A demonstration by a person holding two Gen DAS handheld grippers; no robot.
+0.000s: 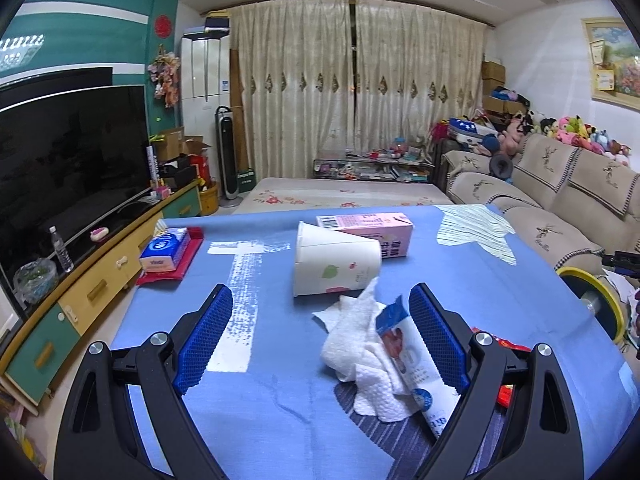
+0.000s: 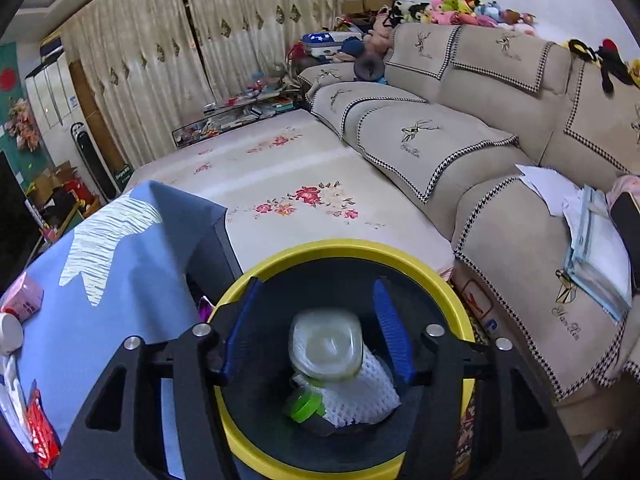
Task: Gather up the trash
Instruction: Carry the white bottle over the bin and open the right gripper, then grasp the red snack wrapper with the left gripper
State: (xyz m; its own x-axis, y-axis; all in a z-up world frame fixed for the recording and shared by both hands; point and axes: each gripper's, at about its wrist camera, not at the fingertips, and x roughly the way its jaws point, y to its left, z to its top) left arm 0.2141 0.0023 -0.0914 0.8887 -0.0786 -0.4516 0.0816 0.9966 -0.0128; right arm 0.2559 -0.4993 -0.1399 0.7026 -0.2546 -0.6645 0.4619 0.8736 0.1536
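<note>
Over the blue table (image 1: 280,420) my left gripper (image 1: 320,296) is open. A crumpled white tissue (image 1: 352,344) and a white-and-blue wrapper (image 1: 404,356) lie between its fingers, nearer the right one. Beyond them a white paper cup (image 1: 336,264) lies on its side against a pink carton (image 1: 368,226). My right gripper (image 2: 318,286) hangs open over a yellow-rimmed bin (image 2: 340,246) beside the table. Inside the bin a clear plastic bottle (image 2: 326,350) with a green cap rests on white foam netting (image 2: 360,392), and neither pad touches it.
A blue tissue pack (image 1: 166,250) on a red mat sits at the table's far left corner. A red wrapper (image 2: 40,436) lies near the table's right edge. A beige sofa (image 2: 500,240) stands right of the bin, and a TV cabinet (image 1: 100,280) runs along the left.
</note>
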